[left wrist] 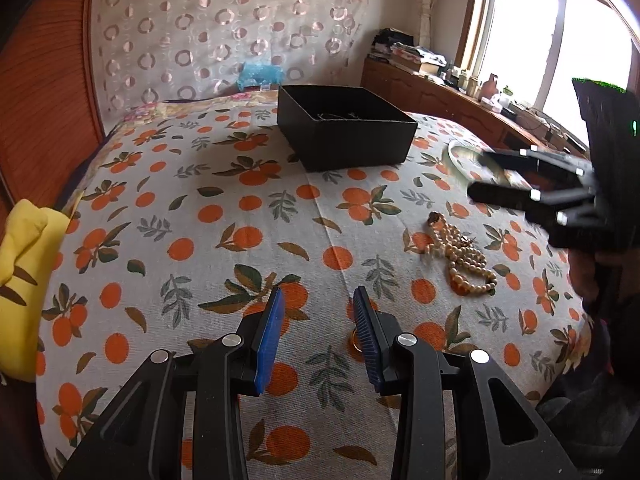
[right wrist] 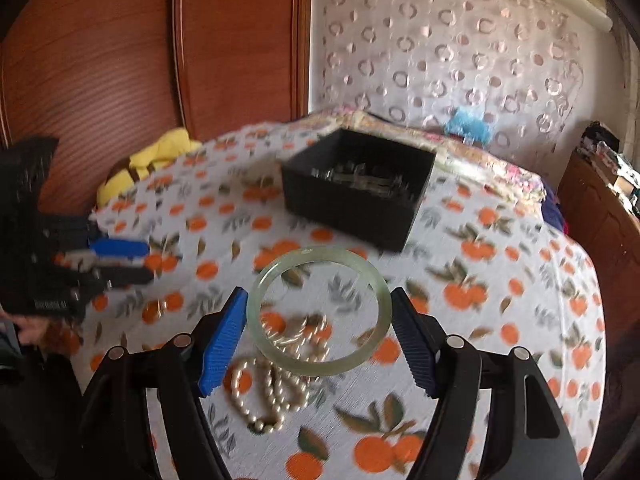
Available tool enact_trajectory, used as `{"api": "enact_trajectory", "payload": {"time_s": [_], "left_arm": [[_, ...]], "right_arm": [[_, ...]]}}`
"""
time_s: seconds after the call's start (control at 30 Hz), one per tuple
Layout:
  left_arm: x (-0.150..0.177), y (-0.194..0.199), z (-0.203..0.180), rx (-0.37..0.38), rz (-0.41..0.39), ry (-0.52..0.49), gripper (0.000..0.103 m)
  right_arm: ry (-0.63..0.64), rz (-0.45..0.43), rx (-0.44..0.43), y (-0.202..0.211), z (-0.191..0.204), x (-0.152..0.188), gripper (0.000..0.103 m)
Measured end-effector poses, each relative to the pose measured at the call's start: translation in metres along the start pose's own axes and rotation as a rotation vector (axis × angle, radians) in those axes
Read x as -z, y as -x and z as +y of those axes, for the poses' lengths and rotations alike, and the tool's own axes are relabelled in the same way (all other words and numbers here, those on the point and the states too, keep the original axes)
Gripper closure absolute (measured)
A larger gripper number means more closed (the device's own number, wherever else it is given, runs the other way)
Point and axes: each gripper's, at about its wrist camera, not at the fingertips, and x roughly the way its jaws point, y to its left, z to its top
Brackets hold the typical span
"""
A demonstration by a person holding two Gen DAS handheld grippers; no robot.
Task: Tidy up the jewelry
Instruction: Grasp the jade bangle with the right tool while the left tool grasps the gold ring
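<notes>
Bedspread [right wrist: 500, 320] runs broad and open ahead of both tongs. Black box [right wrist: 352, 200] sits beyond them, uncovered. Right gripper [right wrist: 318, 340] clamps a pale green bangle [right wrist: 318, 314] above the pearl necklace [right wrist: 276, 388]. Left gripper [left wrist: 320, 336] gapes empty, a gold ring [left wrist: 356, 344] beside its right finger.

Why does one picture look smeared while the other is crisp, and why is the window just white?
Right wrist view: motion blur smears the black box, pearl necklace and cloth, while the green bangle held in the right claw stays sharper. Left wrist view: mostly crisp, though the window is blown out by daylight and the right claw is blurred. Both bend edges, fisheye-style.
</notes>
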Motion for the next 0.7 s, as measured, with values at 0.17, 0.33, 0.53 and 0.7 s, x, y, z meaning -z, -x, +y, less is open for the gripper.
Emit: {"api": "enact_trajectory", "payload": {"time_s": [0.17, 0.33, 0.53, 0.7], "left_arm": [[0.002, 0.001, -0.003, 0.005, 0.005, -0.009, 0.069], [0.009, -0.001, -0.01, 0.017, 0.019, -0.027, 0.061], [0.013, -0.007, -0.022, 0.017, 0.042, -0.075, 0.062], [0.016, -0.01, -0.031, -0.007, 0.042, -0.124, 0.079]], "right_arm": [[-0.011, -0.006, 0.027, 0.006, -0.01, -0.003, 0.029], [-0.032, 0.032, 0.043, -0.001, -0.018, 0.012, 0.029], [-0.057, 0.052, 0.05, -0.005, -0.024, 0.025, 0.029], [-0.063, 0.05, 0.053, -0.003, -0.027, 0.027, 0.029]]}}
